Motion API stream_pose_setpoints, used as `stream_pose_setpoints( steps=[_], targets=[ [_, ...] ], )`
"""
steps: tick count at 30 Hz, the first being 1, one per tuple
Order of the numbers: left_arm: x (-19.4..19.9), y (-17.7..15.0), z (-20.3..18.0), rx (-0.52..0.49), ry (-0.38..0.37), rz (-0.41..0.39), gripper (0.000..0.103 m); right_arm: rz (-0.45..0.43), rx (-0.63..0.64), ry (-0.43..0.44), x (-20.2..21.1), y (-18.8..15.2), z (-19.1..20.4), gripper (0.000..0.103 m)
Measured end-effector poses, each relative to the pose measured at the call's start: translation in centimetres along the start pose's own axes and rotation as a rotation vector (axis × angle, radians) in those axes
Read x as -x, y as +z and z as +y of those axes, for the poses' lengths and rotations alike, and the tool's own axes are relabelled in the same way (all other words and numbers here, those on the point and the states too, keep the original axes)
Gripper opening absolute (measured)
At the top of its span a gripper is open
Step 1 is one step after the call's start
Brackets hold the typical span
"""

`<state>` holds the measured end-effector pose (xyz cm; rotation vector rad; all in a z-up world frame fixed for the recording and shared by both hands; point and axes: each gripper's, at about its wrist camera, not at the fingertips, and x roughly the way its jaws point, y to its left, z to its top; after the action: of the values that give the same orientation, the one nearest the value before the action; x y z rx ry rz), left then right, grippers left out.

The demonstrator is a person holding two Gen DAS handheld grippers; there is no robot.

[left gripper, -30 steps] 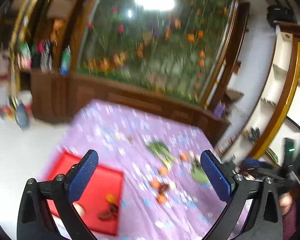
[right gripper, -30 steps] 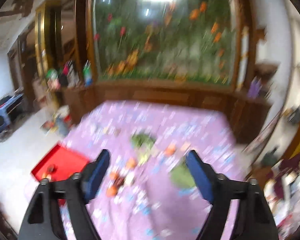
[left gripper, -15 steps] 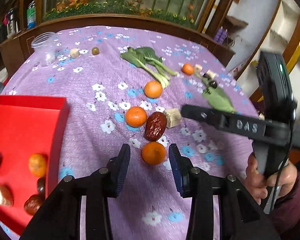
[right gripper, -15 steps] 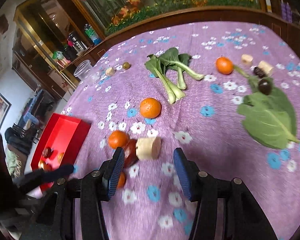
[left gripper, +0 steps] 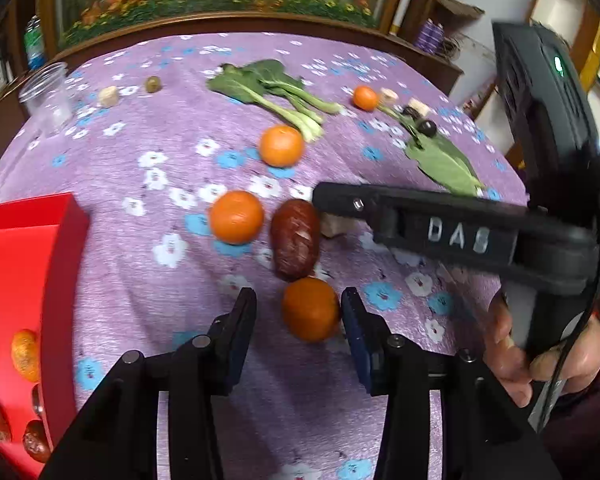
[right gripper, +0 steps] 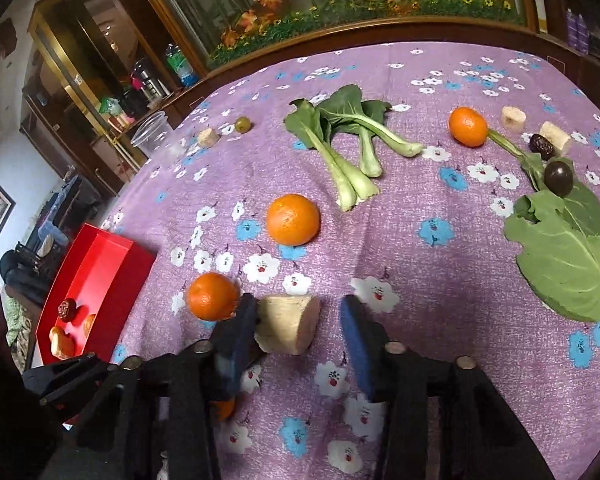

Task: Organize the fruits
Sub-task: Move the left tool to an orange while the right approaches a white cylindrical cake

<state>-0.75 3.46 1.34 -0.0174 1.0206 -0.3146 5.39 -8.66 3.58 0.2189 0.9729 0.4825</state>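
My left gripper [left gripper: 298, 312] is open, its blue pads on either side of an orange tangerine [left gripper: 310, 309] on the purple flowered cloth. A red date [left gripper: 295, 239] and another tangerine [left gripper: 236, 217] lie just beyond it. My right gripper [right gripper: 298, 322] is open around a pale banana chunk [right gripper: 288, 323], which touches its left pad. A red tray [left gripper: 24, 280] at the left holds a tangerine, dates and other pieces; it also shows in the right wrist view [right gripper: 94, 280].
Further out lie a tangerine [right gripper: 293, 219], bok choy [right gripper: 340, 140], a big green leaf [right gripper: 568, 248], a far tangerine [right gripper: 467, 126], banana pieces [right gripper: 513, 118], a dark plum [right gripper: 558, 178], a green olive [right gripper: 243, 124] and a clear plastic cup [left gripper: 48, 96].
Both grippers have come down from high over the table and narrowed. The left now straddles the near tangerine; the right now straddles the banana chunk.
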Motion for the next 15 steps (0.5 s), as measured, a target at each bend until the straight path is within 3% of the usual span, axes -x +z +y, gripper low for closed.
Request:
stream_pose_setpoints(
  steps=[3, 4, 5, 6, 15],
  targets=[
    [-0.5, -0.5, -0.8, -0.024, 0.01, 0.002, 0.043, -0.01, -0.025, 0.01, 0.5, 0.1, -0.8, 0.043],
    [-0.5, -0.6, -1.0, -0.033, 0.016, 0.005, 0.039, -0.012, -0.021, 0.006, 0.7, 0.2, -0.9, 0.043],
    [-0.4, -0.6, -1.1, -0.029, 0.007, 0.001, 0.028, -0.014, -0.016, 0.002, 0.8, 0.2, -0.9, 0.043],
    [-0.3, -0.6, -1.2, -0.021, -0.018, 0.001, 0.026, -0.015, -0.01, 0.001, 0.8, 0.2, -0.9, 0.043],
    [-0.8, -0.3, -2.0, -0.008, 0.024, 0.008, 0.028, -0.003, 0.035, 0.006, -0.3, -0.3, 0.1, 0.046]
  ],
)
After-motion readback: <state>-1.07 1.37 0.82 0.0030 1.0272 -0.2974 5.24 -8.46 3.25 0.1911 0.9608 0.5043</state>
